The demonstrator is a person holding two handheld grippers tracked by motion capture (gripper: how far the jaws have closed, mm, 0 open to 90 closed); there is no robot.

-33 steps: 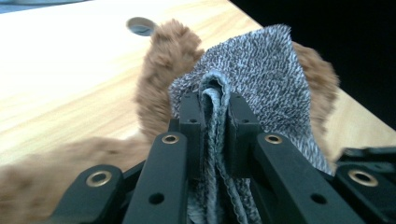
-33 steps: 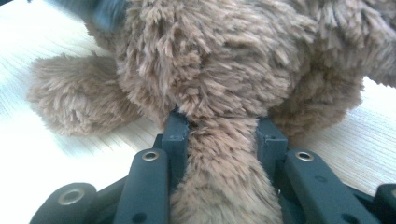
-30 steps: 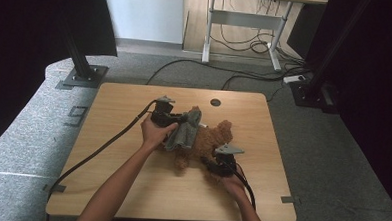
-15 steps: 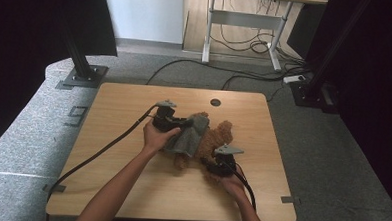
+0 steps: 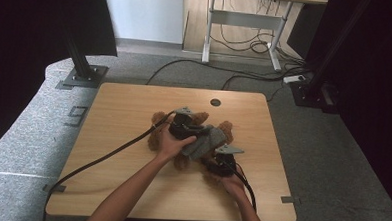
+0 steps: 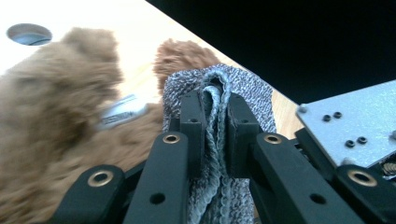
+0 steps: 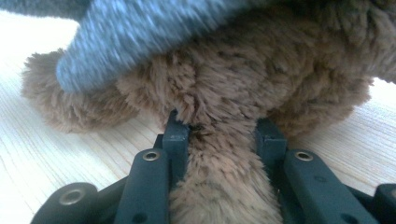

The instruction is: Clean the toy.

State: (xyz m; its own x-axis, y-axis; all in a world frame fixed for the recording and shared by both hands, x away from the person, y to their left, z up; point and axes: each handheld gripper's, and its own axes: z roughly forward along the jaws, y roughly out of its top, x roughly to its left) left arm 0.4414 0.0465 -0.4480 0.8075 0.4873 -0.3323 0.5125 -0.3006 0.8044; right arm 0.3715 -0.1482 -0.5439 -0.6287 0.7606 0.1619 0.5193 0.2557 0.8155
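Hands work a brown plush bear (image 5: 182,140) at the middle of a wooden table (image 5: 124,102), seen from the high view: the left gripper (image 5: 195,135) lies across the toy with a grey knitted garment (image 5: 205,143) at its tip, while the right gripper (image 5: 216,164) sits at the bear's near side, cables trailing toward the person.

In the left gripper view, the left gripper (image 6: 215,112) has its two black jaws pressed together on a bunched fold of the grey knitted garment (image 6: 247,93), with the plush bear (image 6: 51,116) and its white label just to the left and a round hole (image 6: 29,33) in the tabletop beyond.

In the right gripper view, the right gripper (image 7: 223,133) pinches a furry limb of the plush bear (image 7: 243,79) between its jaws, the toy resting on the table (image 7: 56,163) and the grey knitted garment (image 7: 154,32) draped over its top.
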